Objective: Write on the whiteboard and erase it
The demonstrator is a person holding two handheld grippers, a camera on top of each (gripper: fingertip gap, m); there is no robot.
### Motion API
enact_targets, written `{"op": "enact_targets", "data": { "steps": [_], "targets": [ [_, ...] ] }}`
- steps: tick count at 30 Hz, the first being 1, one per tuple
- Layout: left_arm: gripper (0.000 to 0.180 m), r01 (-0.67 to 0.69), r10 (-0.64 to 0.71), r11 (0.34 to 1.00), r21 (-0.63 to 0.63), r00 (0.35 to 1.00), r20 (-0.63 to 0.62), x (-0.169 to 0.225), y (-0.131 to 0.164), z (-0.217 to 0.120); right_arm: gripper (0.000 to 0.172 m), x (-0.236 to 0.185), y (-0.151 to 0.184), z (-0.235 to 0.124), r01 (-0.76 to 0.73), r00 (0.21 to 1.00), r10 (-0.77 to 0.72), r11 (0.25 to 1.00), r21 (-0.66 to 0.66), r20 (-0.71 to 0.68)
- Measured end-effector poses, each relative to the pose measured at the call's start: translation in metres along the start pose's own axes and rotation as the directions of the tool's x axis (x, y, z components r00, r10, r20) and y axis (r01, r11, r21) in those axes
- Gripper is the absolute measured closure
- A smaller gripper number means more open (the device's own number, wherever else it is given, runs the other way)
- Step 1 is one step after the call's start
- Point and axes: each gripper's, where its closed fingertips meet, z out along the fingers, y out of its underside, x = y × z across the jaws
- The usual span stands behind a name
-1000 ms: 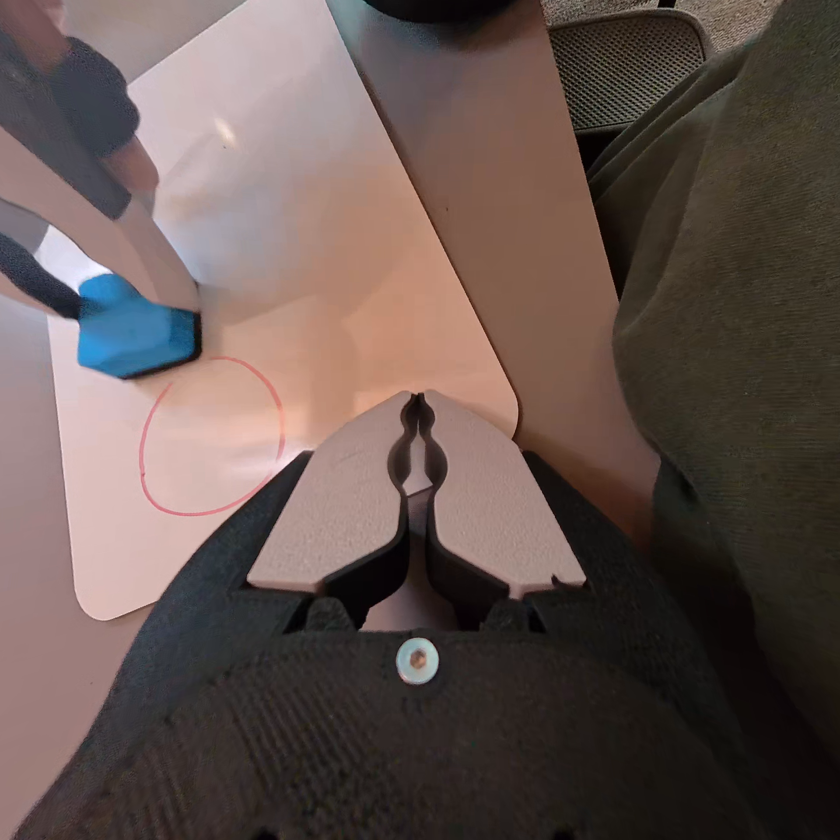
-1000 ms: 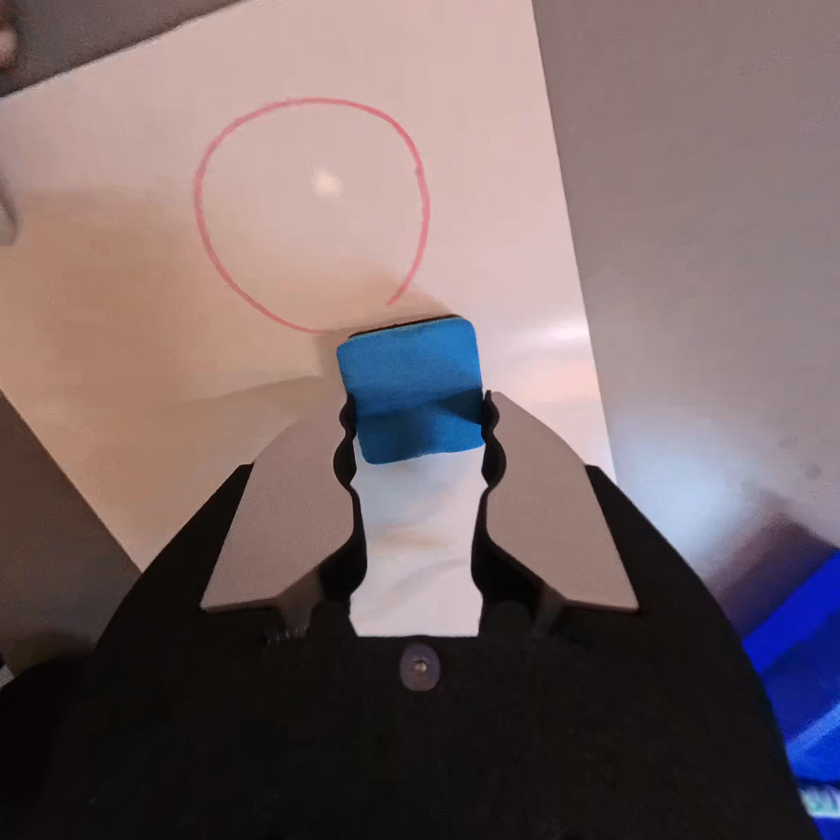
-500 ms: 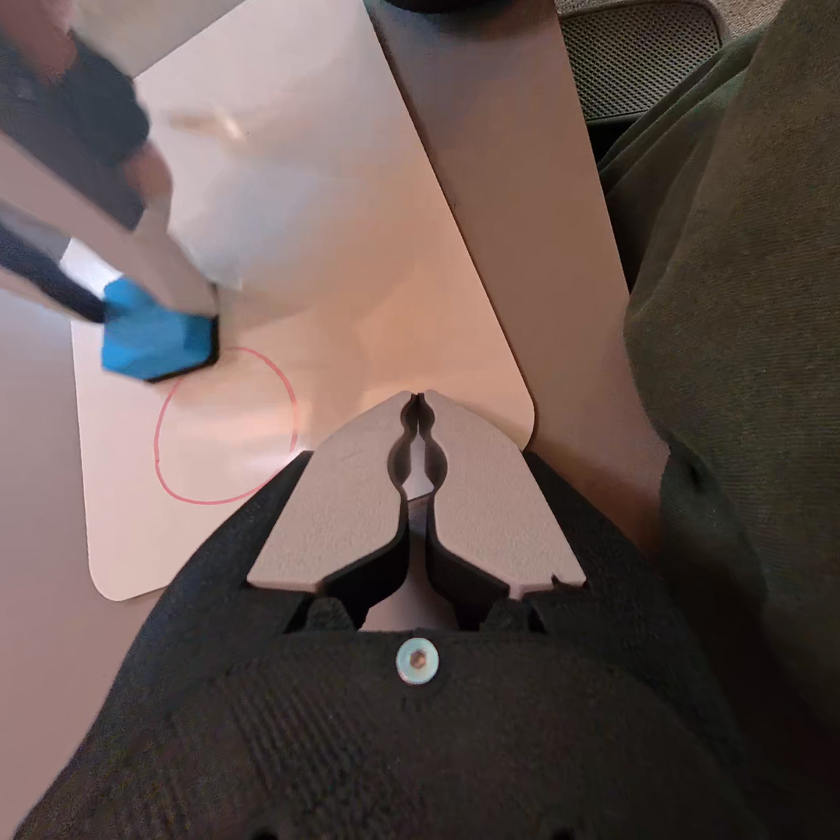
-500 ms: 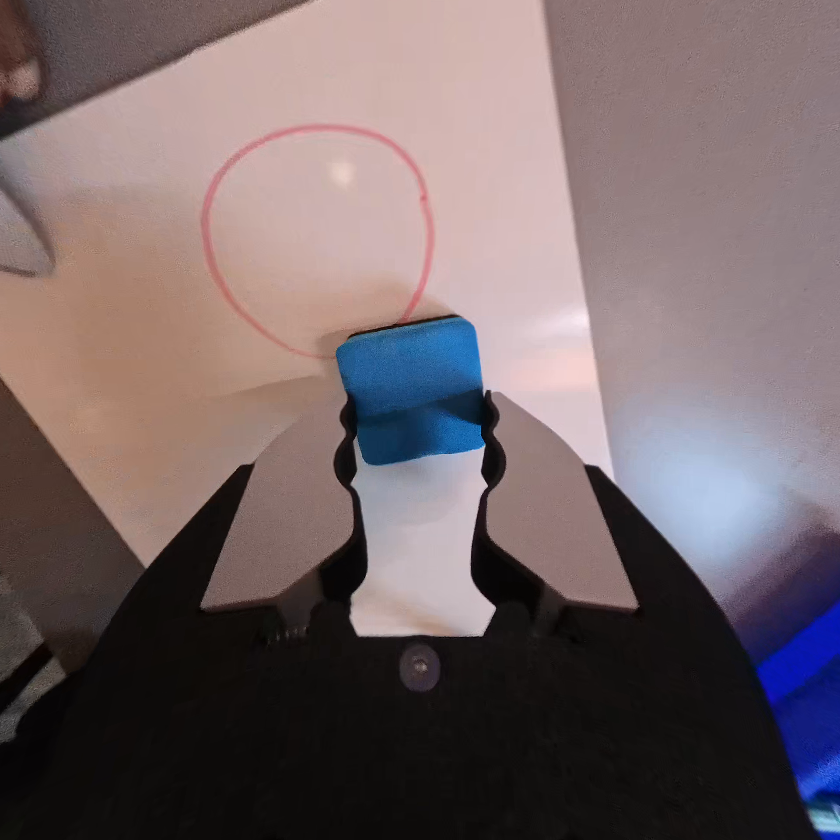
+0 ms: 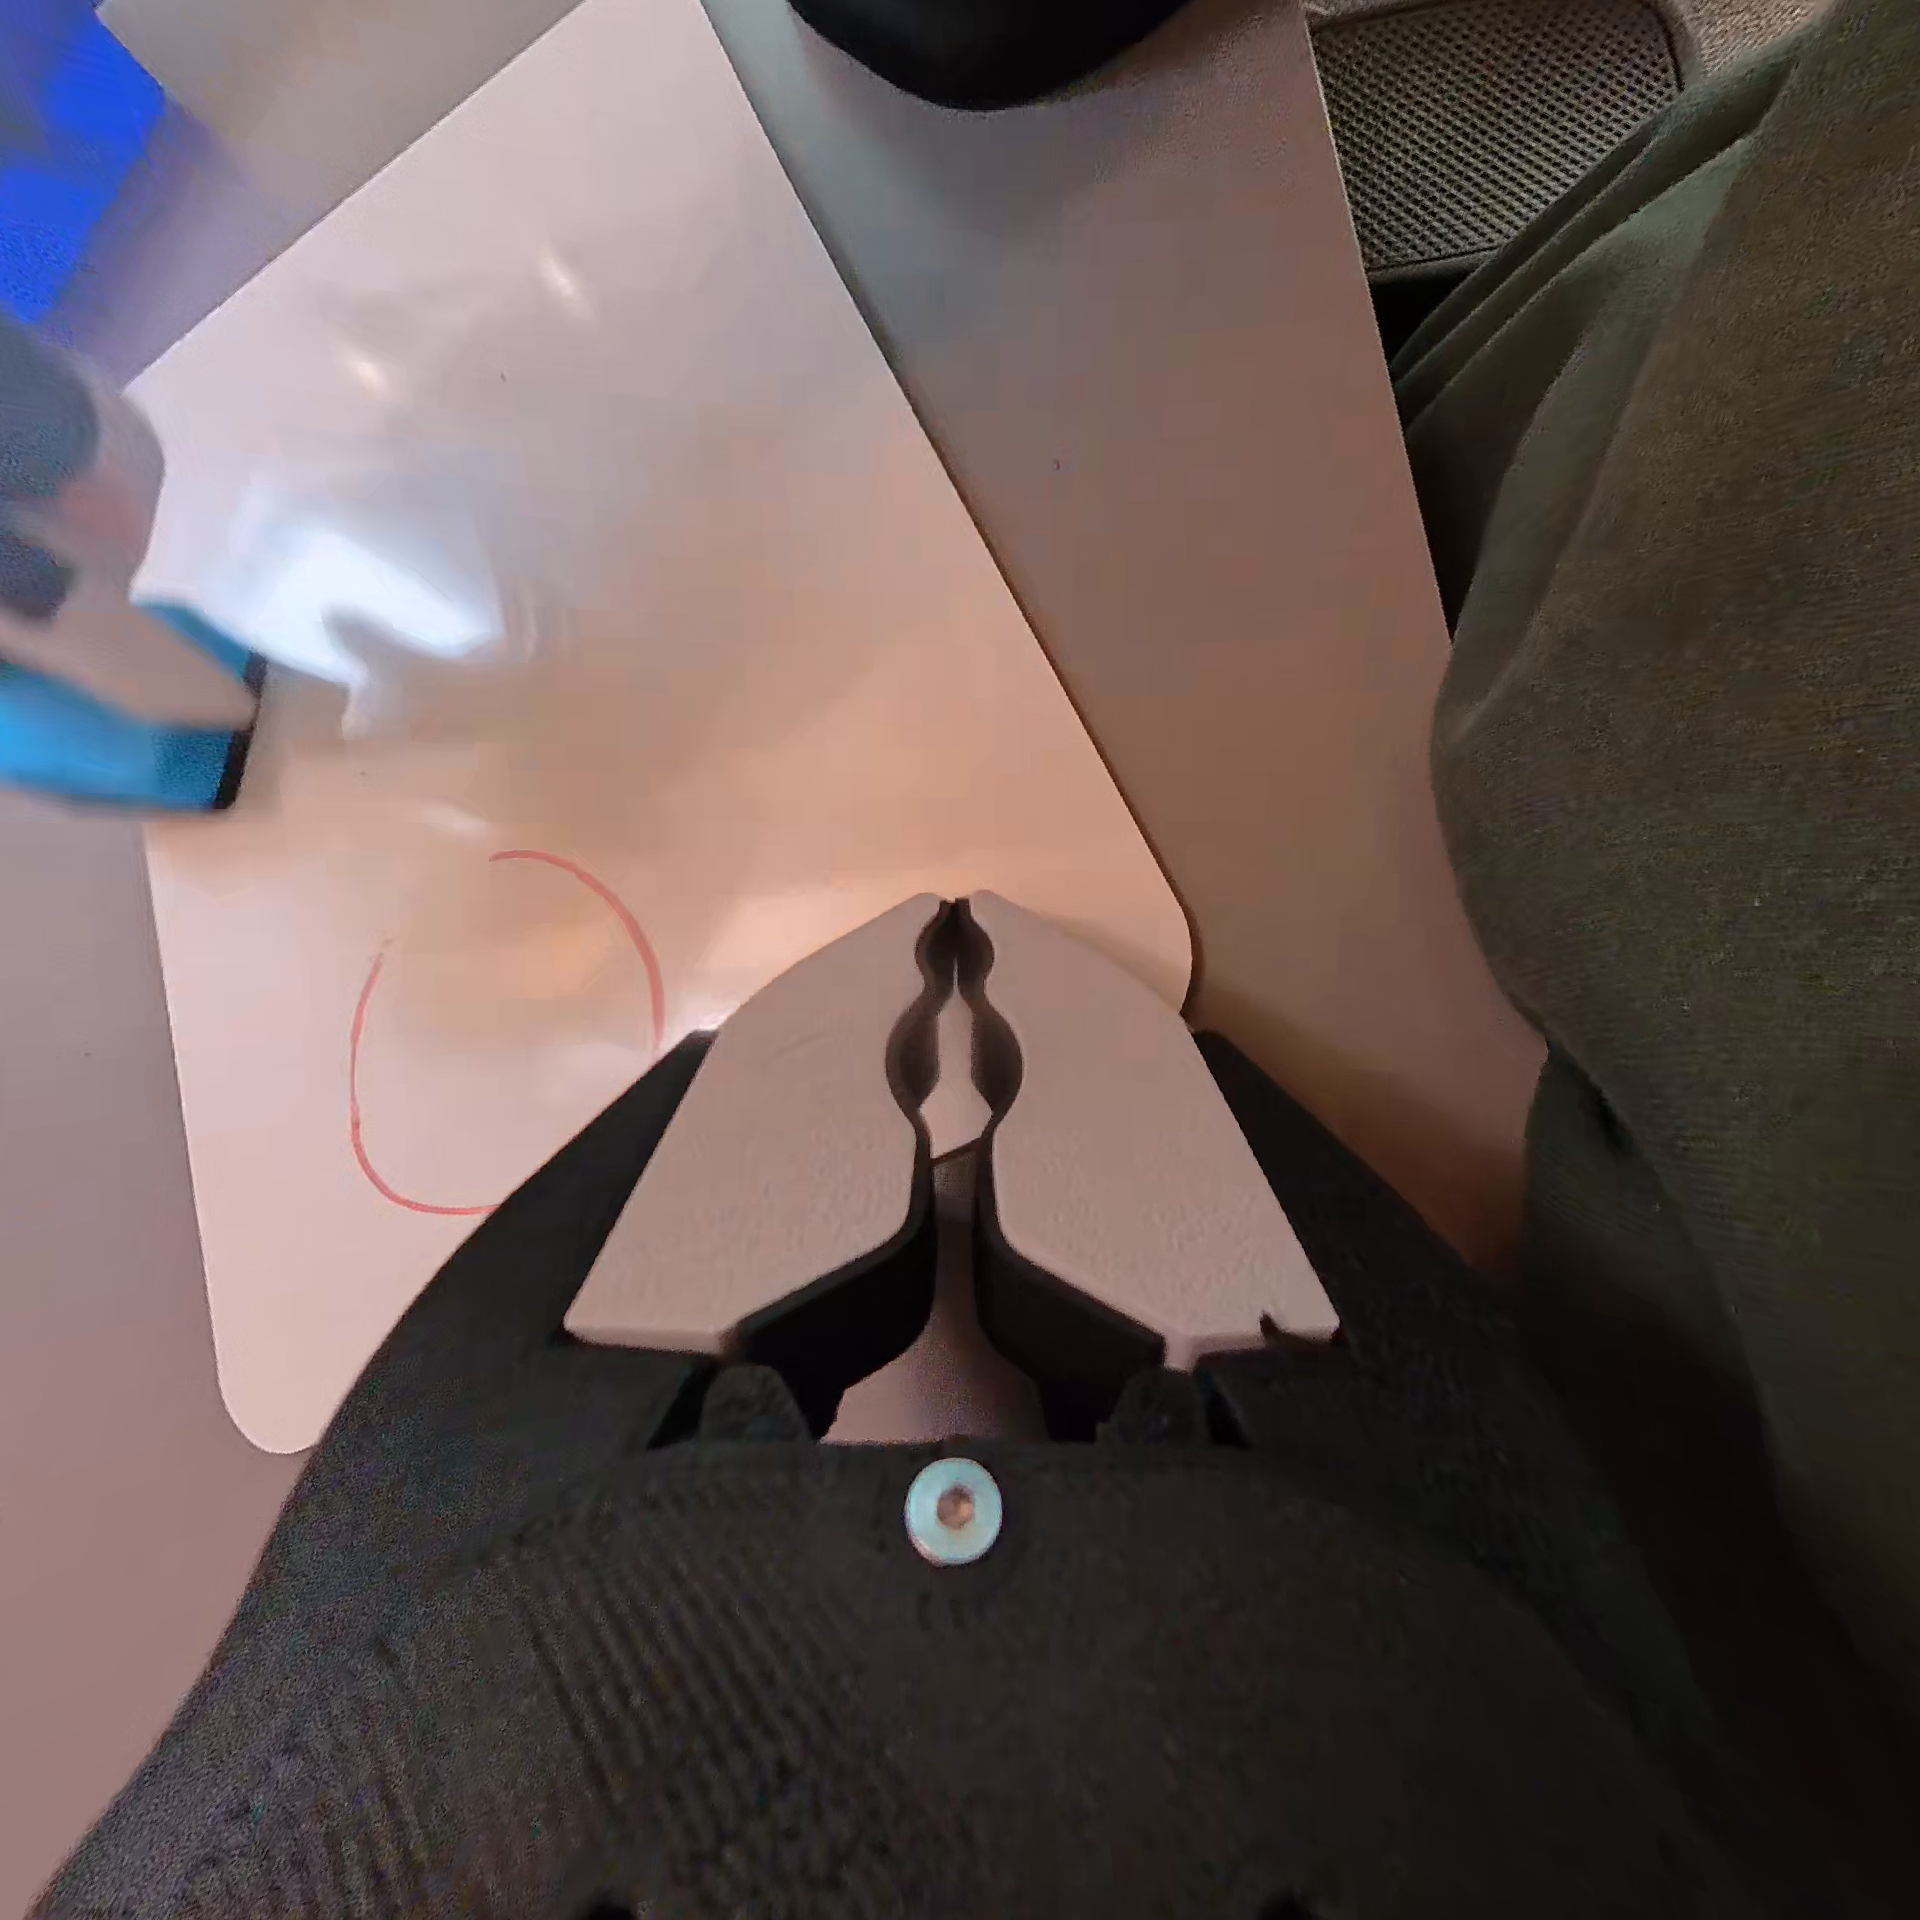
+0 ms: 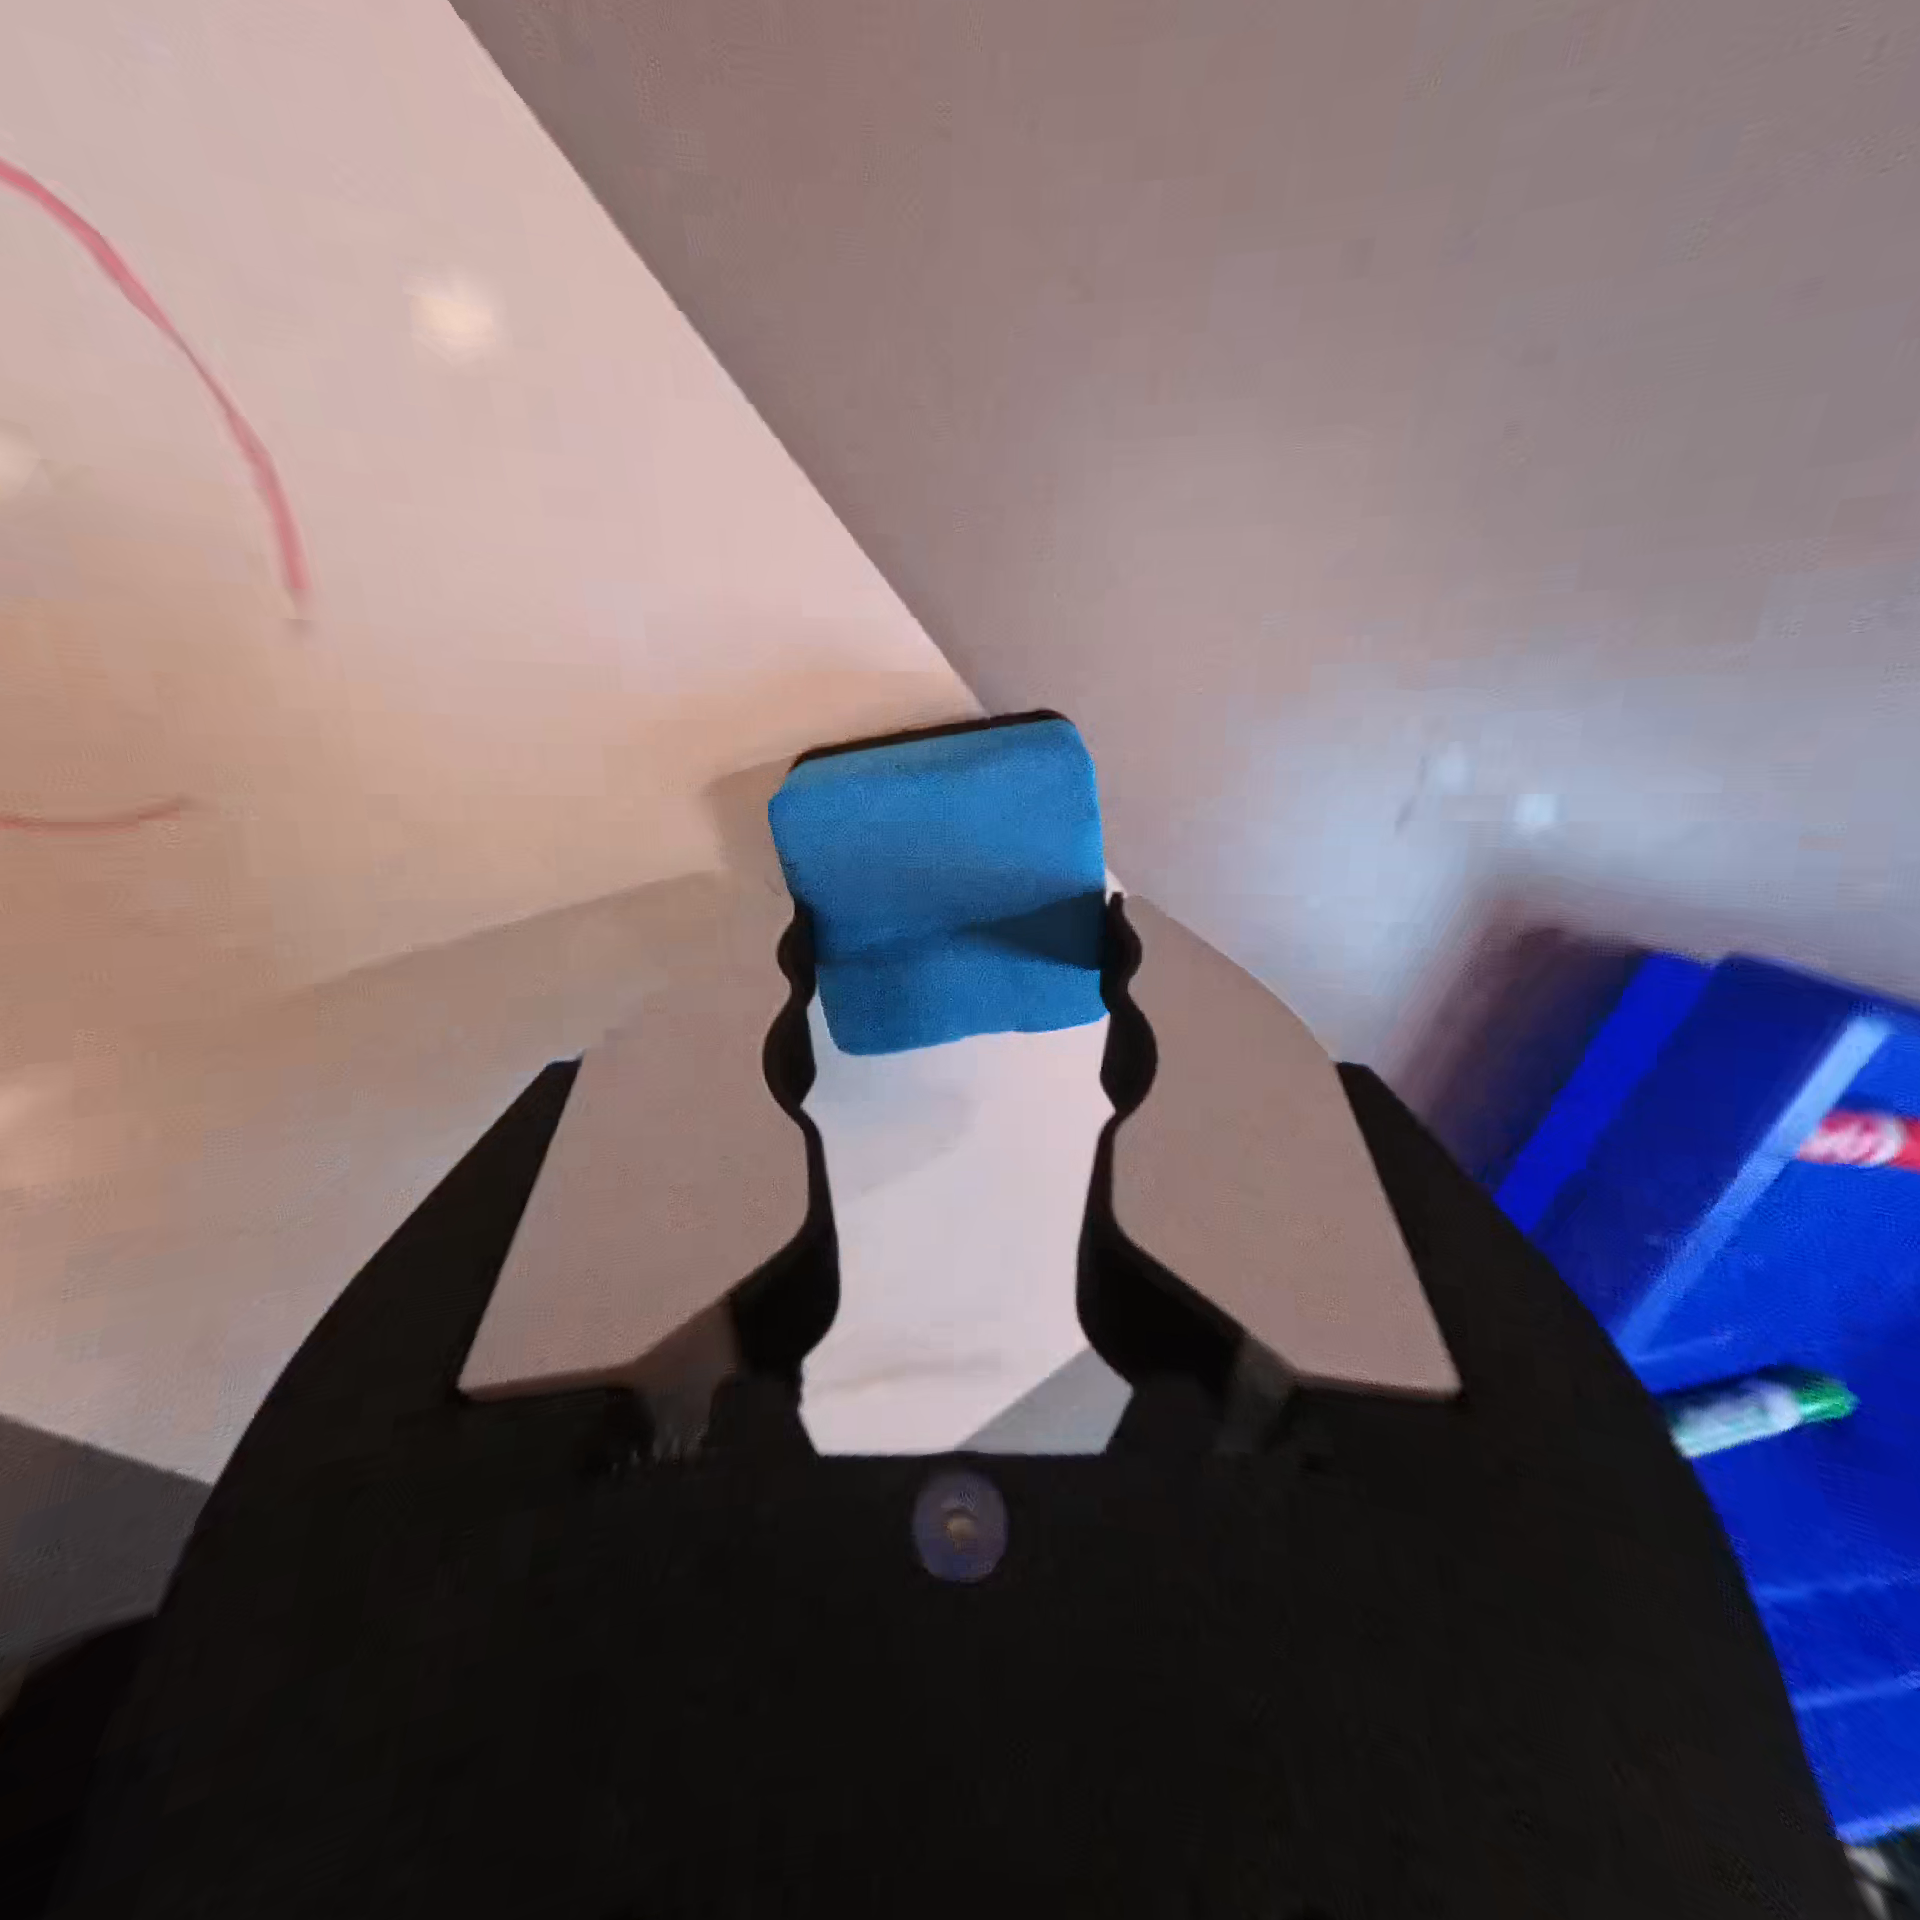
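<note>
**Erasing in progress: red ring partly wiped, eraser at board edge**

Nearest in the left wrist view, the left gripper rests over the near corner of the whiteboard, its two fingers closed tip to tip with nothing between them. Judged purpose: it is idle, possibly parked there to steady the board while the other side works. A person's olive-green garment fills the right of that view.

Just left of those closed fingers lies the red marker ring. It is incomplete: the arc is broken on its far-left side, with a gap between the upper stroke and the left stroke. The remaining line is thin and pale red.

Farther off, the right gripper clamps a blue foam eraser by its two sides, both pads pressing into the foam, dark felt face turned down. The eraser sits at the board's edge where it meets the grey table, away from the ring. Judged reason: a side grip keeps the felt flat for wiping.

Beyond, to the right, a blue bin holds a green-capped marker.
</note>
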Motion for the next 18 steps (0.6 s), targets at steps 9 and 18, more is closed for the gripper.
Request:
{"op": "enact_targets", "data": {
  "steps": [9, 18],
  "targets": [
    [0.18, -0.002, 0.002, 1.0, 0.007, 1.0, -0.002, 0.003, -0.002, 0.001, 0.118, -0.039, -0.016, -0.002, -0.06, 0.986, 0.039, 0.99, 0.127, 0.163],
    [0.18, 0.007, -0.007, 1.0, -0.001, 1.0, -0.017, 0.004, -0.003, 0.001, 0.118, -0.133, -0.022, -0.022, 0.262, 0.924, -0.282, 0.959, 0.107, 0.257]
  ]
}}
